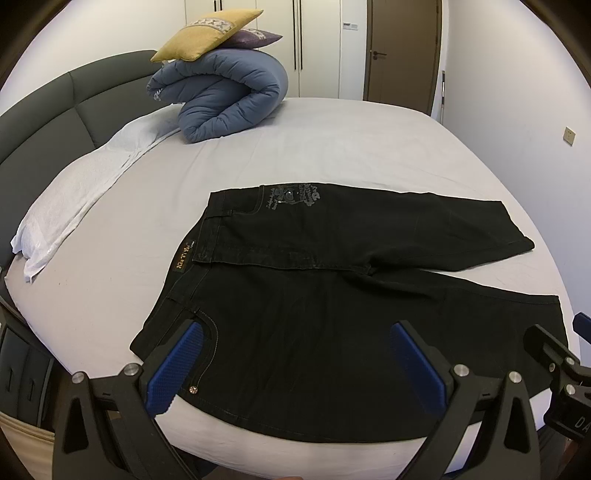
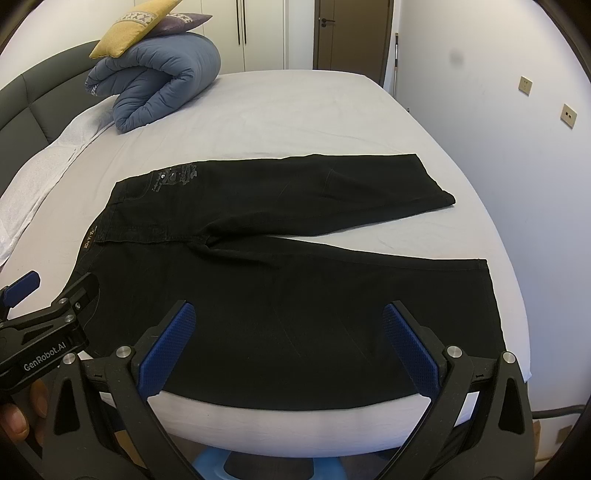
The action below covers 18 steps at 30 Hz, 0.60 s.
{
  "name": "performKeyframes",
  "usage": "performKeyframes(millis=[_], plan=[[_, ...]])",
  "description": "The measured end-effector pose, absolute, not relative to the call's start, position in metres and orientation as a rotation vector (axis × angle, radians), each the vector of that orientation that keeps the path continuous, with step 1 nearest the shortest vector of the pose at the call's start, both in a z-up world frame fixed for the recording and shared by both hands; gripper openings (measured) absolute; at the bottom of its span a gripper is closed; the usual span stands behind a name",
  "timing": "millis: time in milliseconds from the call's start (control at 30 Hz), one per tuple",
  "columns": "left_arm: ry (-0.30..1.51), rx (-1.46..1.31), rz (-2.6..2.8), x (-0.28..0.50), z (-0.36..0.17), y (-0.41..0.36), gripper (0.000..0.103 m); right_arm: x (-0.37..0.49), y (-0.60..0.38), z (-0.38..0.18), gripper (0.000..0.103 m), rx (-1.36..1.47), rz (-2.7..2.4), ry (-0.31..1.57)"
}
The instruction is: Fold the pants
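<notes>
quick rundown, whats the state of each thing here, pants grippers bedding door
pants: spread flat on the bed, unfolded, legs apart
left gripper: open, holding nothing, above the waist end
right gripper: open, holding nothing, above the near leg
duvet: rolled up near the headboard
yellow cushion: resting on the duvet
purple cushion: under the yellow one
white pillow: lying flat by the headboard
door: closed

Print on pants too small to read, same for waistband label. Door cut by top frame edge. Headboard runs off left. Purple cushion mostly hidden under yellow cushion. Thumb clipped lower left.
</notes>
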<state>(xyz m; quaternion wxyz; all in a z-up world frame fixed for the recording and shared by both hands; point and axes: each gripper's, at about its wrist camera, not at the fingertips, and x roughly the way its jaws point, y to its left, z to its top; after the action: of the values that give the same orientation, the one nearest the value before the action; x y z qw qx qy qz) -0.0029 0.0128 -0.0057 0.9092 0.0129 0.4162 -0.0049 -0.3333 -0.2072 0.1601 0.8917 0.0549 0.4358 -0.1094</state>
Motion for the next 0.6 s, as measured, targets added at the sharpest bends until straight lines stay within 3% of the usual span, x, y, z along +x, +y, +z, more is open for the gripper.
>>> performKeyframes(millis=[600], plan=[[0.860, 0.026, -0.010, -0.0036, -0.0068, 0.0150, 0.103, -0.3354, -0.2023, 0.1547, 0.103, 0.115, -0.226, 0.906]])
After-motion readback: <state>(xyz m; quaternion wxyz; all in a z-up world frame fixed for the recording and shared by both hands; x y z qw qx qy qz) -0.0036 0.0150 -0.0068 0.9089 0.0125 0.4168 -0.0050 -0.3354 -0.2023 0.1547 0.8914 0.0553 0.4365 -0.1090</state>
